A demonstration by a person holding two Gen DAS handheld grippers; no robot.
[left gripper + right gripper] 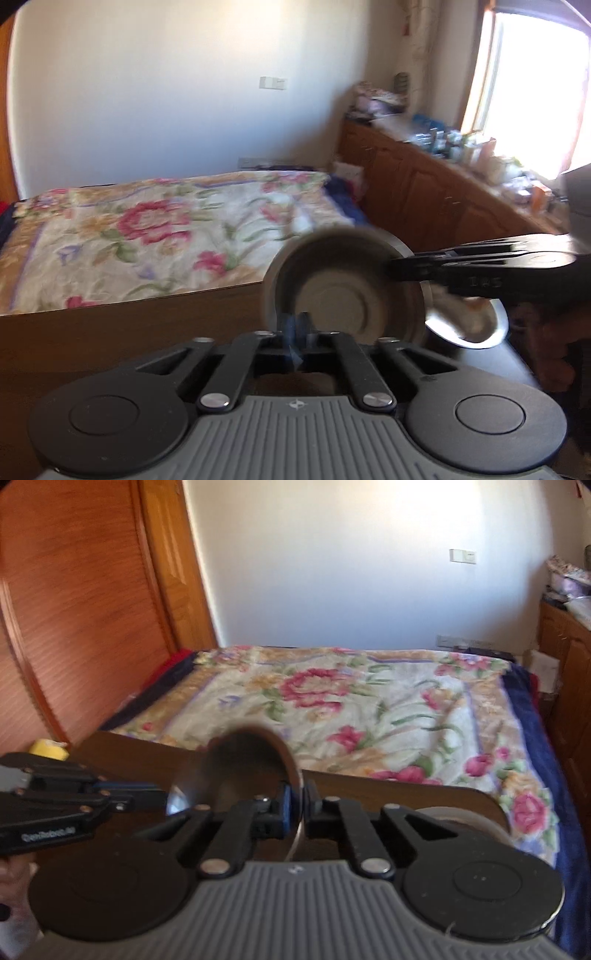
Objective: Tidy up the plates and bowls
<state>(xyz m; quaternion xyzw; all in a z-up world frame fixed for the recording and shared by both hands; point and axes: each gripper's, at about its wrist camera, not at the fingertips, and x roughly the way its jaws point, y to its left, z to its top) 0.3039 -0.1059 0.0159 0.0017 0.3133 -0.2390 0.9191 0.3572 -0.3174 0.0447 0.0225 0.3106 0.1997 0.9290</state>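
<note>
A steel bowl (343, 291) is held tilted above the dark wooden table (129, 332), its inside facing the left wrist camera. My left gripper (297, 328) is shut on its lower rim. My right gripper (395, 267) comes in from the right and is shut on the rim's right side. In the right wrist view the same bowl (240, 768) stands on edge in my right gripper (301, 808), with my left gripper (162, 794) at its left edge. A shiny steel plate (476, 328) lies on the table behind the bowl, and its rim (469, 823) also shows in the right wrist view.
A bed with a floral cover (166, 229) lies just beyond the table's far edge. Wooden cabinets (424, 192) topped with clutter run along the right under a bright window. A wooden wardrobe door (74, 627) is on the left, with a yellow object (50, 749) near the table's left corner.
</note>
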